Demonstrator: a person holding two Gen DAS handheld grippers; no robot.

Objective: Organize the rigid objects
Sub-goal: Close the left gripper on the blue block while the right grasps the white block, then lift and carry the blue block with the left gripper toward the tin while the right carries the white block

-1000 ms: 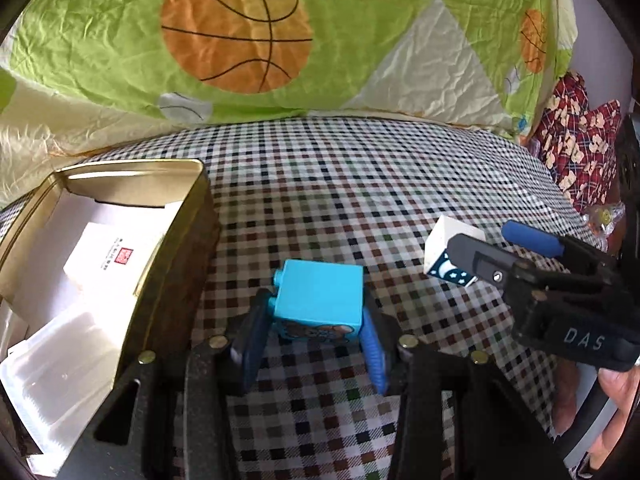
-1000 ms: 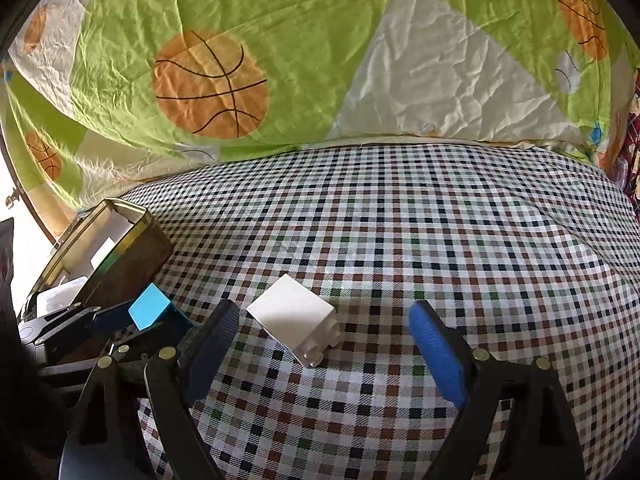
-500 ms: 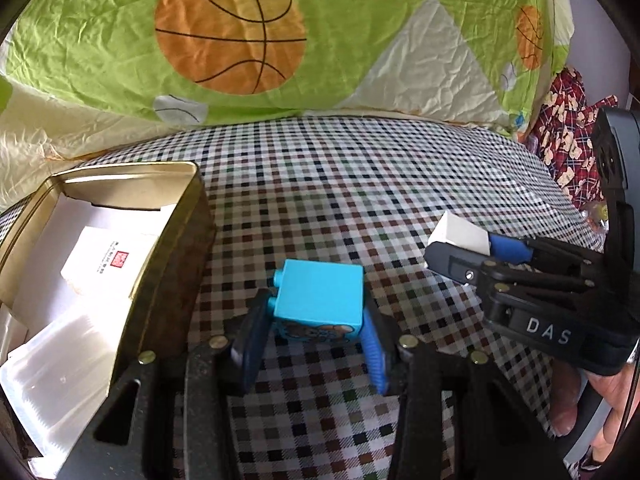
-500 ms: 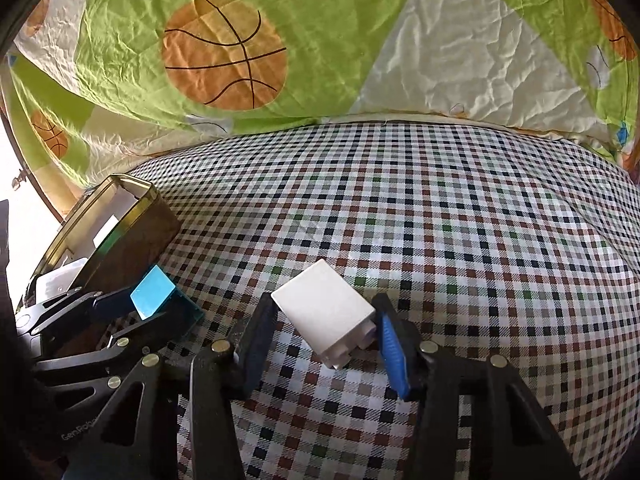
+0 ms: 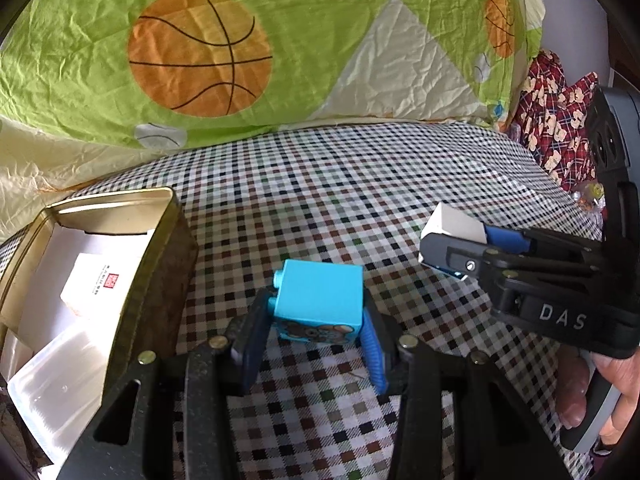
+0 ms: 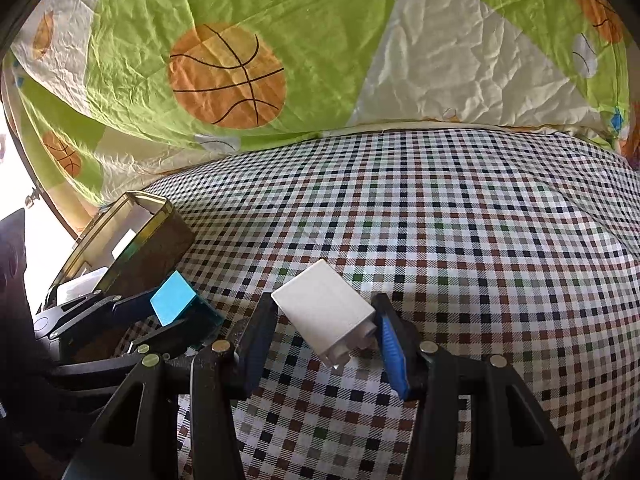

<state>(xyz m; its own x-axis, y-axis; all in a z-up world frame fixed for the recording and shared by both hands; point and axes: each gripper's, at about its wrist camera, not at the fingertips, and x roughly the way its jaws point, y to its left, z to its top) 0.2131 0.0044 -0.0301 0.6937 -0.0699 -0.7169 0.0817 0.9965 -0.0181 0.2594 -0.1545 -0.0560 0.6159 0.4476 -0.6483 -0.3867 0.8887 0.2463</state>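
I've got the left hand-held gripper (image 5: 316, 340) at the bottom centre of the left wrist view, jaws drawn in tight on the blue block (image 5: 320, 296), one pad against each side. The block's studs poke out to the left, and a cartoon print shows on the face turned toward the camera. It sits in the grip above the checkered cloth (image 5: 320, 200), just right of the gold tin box (image 5: 168, 264).

That tin fills the lower left of the frame, lid off, with white paper packets (image 5: 96, 288) and a clear plastic case (image 5: 60, 392) inside.

Over at the right edge of the same view I see my right hand-held gripper (image 5: 452, 240) reaching in from the side, the white block (image 5: 456, 222) pinched at its tip, and a person's hand (image 5: 616, 384) wrapped round its handle in the lower right corner.

Switching to the right wrist view: the white block (image 6: 324, 312) is dead centre low in the frame, tilted, studs pointing down and right, clamped between the two pads. The jaws are partway in, pressing on both sides. The blue block (image 6: 174, 300) shows at lower left in the other gripper.

Behind everything, a green basketball-print quilt (image 6: 320, 40) covers the top of the frame.
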